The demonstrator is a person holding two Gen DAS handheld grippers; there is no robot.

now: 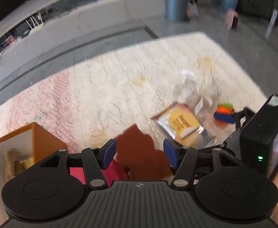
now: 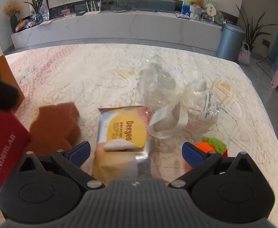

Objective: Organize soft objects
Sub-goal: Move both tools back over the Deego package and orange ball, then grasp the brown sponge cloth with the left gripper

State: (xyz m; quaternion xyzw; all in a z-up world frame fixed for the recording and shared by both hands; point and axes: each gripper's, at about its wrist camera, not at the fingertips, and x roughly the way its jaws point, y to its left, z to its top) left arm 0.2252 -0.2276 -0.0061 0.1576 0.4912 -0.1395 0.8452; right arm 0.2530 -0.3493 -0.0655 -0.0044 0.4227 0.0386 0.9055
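My left gripper (image 1: 139, 155) is open and hovers over a flat brown felt piece (image 1: 139, 148) on the lace cloth; its pads do not touch it. In the right wrist view my right gripper (image 2: 137, 151) is open wide, with a yellow and silver wipes pack (image 2: 122, 131) lying between its blue pads (image 2: 193, 152), not pinched. The brown felt piece (image 2: 53, 127) lies left of the pack. A clear bag with a white ribbon (image 2: 180, 106) sits behind it, and an orange and green crochet toy (image 2: 213, 144) is at the right.
An orange box (image 1: 42, 138) stands at the left with a beige plush (image 1: 11, 161) inside. A red WONDERLAB box (image 2: 4, 148) is beside the brown piece. The cream lace cloth (image 2: 104, 72) covers the table. Beyond it are a grey bin (image 2: 229, 41) and a low TV bench.
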